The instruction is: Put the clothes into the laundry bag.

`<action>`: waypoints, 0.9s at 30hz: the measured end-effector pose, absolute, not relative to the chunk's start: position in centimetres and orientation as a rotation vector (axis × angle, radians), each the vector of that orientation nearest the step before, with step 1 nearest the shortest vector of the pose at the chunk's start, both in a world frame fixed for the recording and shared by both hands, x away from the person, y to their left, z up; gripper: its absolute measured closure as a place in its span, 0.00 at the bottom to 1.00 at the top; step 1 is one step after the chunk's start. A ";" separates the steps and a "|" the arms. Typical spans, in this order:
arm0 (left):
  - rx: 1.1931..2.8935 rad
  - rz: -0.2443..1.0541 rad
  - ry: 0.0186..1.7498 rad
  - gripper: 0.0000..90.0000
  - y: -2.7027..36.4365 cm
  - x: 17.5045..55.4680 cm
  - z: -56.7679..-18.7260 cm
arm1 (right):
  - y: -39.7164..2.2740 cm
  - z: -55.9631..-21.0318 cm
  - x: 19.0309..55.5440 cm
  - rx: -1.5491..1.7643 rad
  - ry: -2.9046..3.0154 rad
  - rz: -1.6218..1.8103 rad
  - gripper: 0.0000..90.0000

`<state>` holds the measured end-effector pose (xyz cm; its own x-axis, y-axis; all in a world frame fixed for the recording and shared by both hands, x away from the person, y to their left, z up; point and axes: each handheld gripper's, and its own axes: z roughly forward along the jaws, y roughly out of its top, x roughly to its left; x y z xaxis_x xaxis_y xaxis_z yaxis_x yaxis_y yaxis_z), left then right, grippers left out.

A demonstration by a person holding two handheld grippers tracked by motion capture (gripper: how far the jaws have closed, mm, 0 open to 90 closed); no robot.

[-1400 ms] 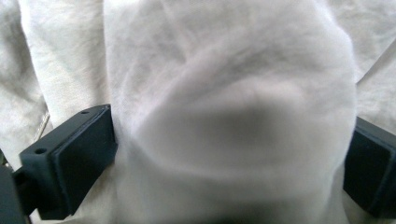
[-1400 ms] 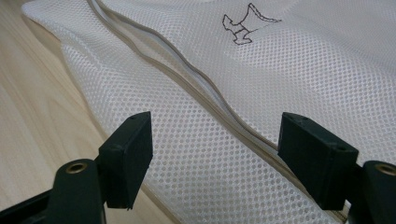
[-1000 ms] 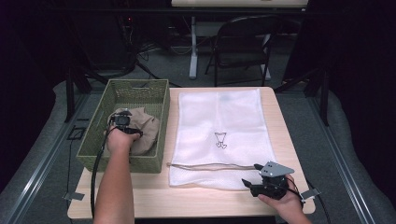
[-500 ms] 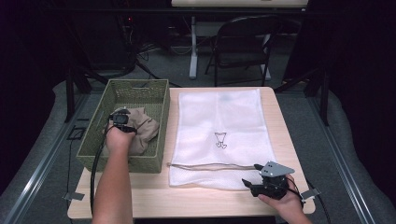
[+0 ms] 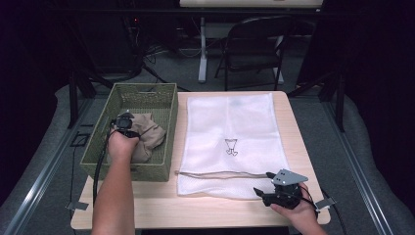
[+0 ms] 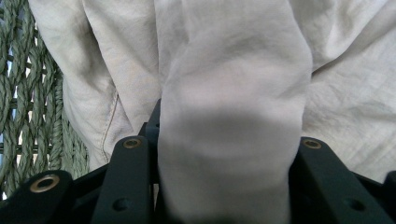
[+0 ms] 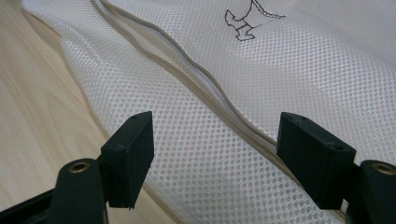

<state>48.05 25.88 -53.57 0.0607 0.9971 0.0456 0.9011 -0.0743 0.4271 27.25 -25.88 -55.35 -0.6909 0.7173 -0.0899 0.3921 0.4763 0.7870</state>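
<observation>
Left tongs point(image 5: 126, 122) have just been closing, now pinching a fold of beige cloth point(image 5: 147, 137) in the basket point(image 5: 147, 91) at nine o'clock, ready to lift; right tongs point(image 5: 264, 195) wait wide over the mesh bag point(image 5: 230, 132).

Left gripper point(image 5: 126, 121) fingers (buried in cloth point(image 6: 233, 116))

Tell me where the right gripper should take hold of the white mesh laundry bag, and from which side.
Grip the white mesh laundry bag at its near edge, just below the beige zipper line, coming in low from the table's front. The bag lies flat, and the right gripper already faces that edge with jaws open.
</observation>
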 end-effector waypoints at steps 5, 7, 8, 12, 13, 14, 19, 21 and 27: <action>2.040 0.460 1.914 0.65 26.2 48.0 -53.3 | -25.9 -55.3 27.3 0.927 2.313 1.086 0.30; 2.038 0.453 1.908 0.66 26.4 47.9 -53.1 | -25.9 -55.3 27.3 0.930 2.311 1.088 0.30; 2.032 0.454 1.908 0.66 26.4 47.9 -53.1 | -25.9 -55.3 27.3 0.932 2.309 1.085 0.30; 2.016 0.447 1.895 0.67 26.6 47.9 -52.8 | -25.9 -55.4 27.3 0.927 2.311 1.079 0.30; 2.012 0.445 1.892 0.67 26.6 47.8 -52.6 | -25.8 -55.4 27.3 0.928 2.310 1.077 0.30; 2.008 0.442 1.891 0.67 26.6 47.8 -52.5 | -25.8 -55.4 27.3 0.926 2.313 1.077 0.30; 2.025 0.452 1.879 0.67 26.6 47.8 -51.5 | -25.9 -55.4 27.3 0.932 2.313 1.079 0.30; 2.022 0.463 1.864 0.67 26.6 47.8 -50.9 | -25.8 -55.4 27.3 0.927 2.314 1.078 0.30; 1.953 0.462 1.835 0.67 26.8 47.4 -49.5 | -25.9 -55.3 27.3 0.928 2.308 1.086 0.30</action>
